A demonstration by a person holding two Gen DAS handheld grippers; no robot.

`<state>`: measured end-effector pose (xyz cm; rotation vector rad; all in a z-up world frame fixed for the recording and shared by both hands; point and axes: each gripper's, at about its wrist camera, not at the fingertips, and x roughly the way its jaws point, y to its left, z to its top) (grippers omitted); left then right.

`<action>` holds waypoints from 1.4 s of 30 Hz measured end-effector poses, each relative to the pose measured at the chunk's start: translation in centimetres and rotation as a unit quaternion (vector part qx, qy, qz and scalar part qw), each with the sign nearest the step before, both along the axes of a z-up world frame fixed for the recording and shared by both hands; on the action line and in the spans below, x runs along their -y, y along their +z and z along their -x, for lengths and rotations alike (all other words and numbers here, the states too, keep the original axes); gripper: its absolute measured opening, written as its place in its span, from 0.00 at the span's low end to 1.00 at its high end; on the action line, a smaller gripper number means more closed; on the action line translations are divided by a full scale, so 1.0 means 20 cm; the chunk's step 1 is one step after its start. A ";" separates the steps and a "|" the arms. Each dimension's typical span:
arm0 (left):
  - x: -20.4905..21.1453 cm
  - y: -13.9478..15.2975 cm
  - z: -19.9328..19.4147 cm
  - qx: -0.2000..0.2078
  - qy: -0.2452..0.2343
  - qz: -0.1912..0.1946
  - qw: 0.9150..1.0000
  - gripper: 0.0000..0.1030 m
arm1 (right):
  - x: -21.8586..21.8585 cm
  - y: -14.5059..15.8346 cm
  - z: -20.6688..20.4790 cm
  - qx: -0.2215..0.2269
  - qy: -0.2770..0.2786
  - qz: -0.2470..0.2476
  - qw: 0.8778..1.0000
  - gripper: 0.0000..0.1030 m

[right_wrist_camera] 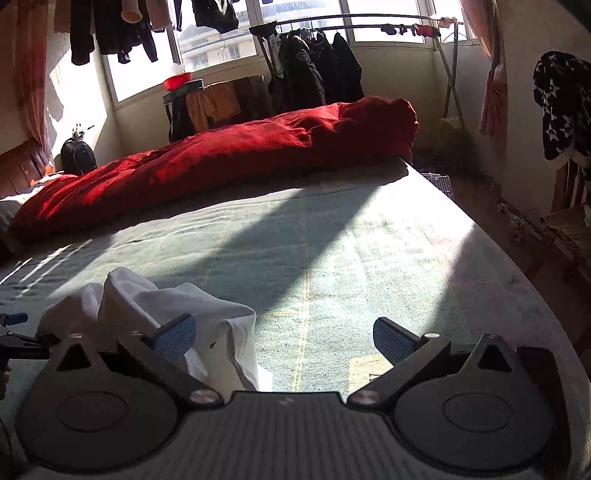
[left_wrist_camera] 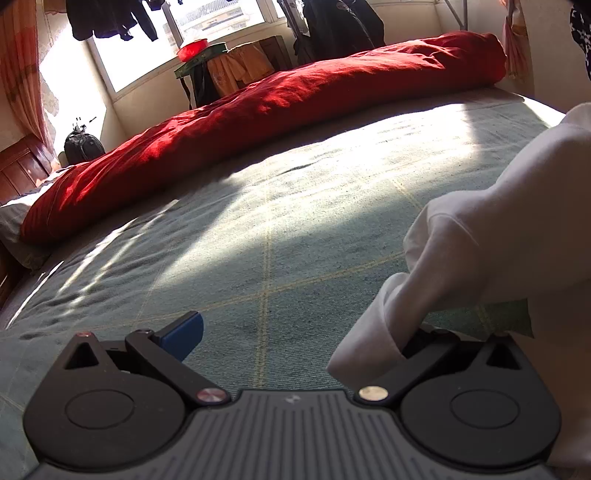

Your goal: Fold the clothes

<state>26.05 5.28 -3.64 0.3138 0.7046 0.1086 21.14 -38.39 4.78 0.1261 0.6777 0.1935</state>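
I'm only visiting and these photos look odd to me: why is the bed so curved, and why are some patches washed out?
Left wrist view: the fisheye lens bows the green bedspread into a dome; sunlight bleaches a band of it and glares on the white garment. Right wrist view: the windows are blown out, and a broad dark shadow crosses the bedspread below the red quilt.

A home bedroom: beyond the fingers lies a bed [right_wrist_camera: 332,258] with a rolled red quilt [right_wrist_camera: 229,162], and past it laundry [right_wrist_camera: 110,33] hangs by sunlit windows [right_wrist_camera: 221,40].
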 end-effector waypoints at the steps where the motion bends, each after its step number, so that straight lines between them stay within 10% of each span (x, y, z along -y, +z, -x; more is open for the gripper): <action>1: 0.00 0.00 0.00 0.000 0.000 0.000 1.000 1.00 | -0.01 -0.02 0.00 -0.010 0.003 0.005 1.000 1.00; 14: -0.01 -0.01 0.01 -0.002 -0.003 0.000 1.000 1.00 | -0.24 -0.30 -0.23 -0.009 0.020 0.145 0.989 1.00; 26: 0.05 0.03 -0.08 0.013 -0.014 -0.015 1.000 1.00 | -0.04 -0.24 -0.66 0.012 -0.071 0.107 0.992 1.00; 42: 0.17 0.08 -0.80 0.052 0.013 -0.070 0.996 1.00 | 0.03 -0.31 -1.05 -0.011 -0.128 0.165 0.978 1.00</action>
